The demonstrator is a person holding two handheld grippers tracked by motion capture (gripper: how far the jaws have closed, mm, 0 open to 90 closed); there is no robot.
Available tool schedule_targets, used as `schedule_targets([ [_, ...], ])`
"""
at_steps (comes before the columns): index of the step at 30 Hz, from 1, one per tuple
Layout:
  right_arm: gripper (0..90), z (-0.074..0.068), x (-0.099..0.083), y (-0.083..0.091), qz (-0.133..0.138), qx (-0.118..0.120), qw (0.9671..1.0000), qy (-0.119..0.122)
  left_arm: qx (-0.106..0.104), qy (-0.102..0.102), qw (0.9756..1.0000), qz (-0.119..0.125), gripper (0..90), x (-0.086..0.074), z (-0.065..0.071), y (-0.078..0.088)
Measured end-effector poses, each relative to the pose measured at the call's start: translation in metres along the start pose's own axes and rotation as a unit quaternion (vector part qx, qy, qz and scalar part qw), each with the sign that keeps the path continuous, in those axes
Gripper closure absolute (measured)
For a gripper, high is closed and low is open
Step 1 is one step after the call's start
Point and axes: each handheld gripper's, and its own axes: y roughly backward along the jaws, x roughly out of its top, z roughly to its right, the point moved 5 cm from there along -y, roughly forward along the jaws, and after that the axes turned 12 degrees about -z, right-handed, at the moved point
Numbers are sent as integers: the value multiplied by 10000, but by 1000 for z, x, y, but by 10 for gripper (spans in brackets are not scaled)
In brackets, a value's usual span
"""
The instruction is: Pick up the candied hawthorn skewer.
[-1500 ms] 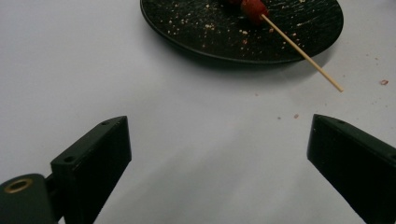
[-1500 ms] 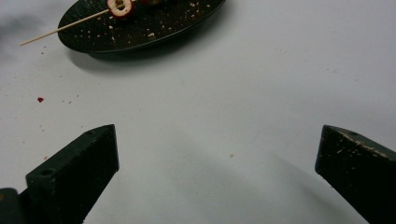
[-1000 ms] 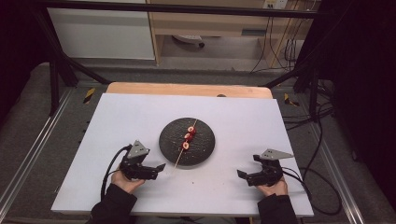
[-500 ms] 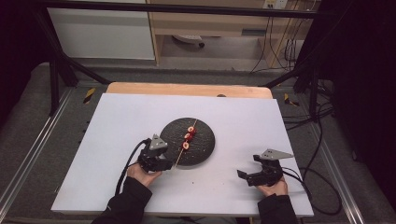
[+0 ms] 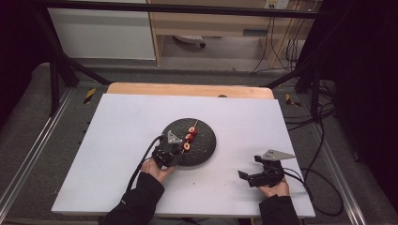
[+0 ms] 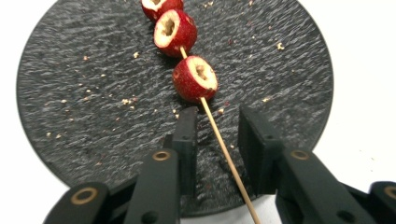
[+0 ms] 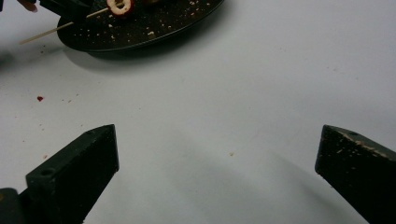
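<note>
Thin wooden skewer (image 6: 224, 144) of red fruit pieces (image 6: 195, 78) on round black plate (image 6: 70, 93), your left gripper (image 6: 215, 122) closing narrow around it, not yet touching, your right gripper (image 7: 217, 140) wide open over the white table (image 7: 243, 84).

Skewer (image 6: 219, 135) on plate (image 6: 84, 135), between left jaws.

Sleeves: we wear dark long sleeves (image 5: 136, 204) to the wrists.
Grippers: our left gripper (image 6: 212, 123) and right gripper (image 7: 217, 158) are black, with blocky square-tipped jaws.
Screws: brass-ringed holes mark the left jaw arms.
Plates: grey three-cornered plates on top.
Cables: black, trailing behind.
</note>
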Motion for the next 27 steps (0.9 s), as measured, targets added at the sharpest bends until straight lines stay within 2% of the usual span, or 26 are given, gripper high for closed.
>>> schedule_targets([
  [2, 6, 0, 0, 0, 2, 1, 10000, 8, 66, 9, 9999, -89, 749, 1, 1, -3],
  [6, 6, 0, 0, 0, -1, -3, 10000, 17, 60, 94, 9997, -208, 788, 1, 1, -6],
  [20, 6, 0, 0, -1, -3, 11, 10000, 28, 199, 215, 9992, -278, 827, 0, -1, -5],
  [27, 7, 0, 0, -1, -8, 16, 10000, 14, 249, 260, 9990, -276, 877, 0, -2, -5],
])
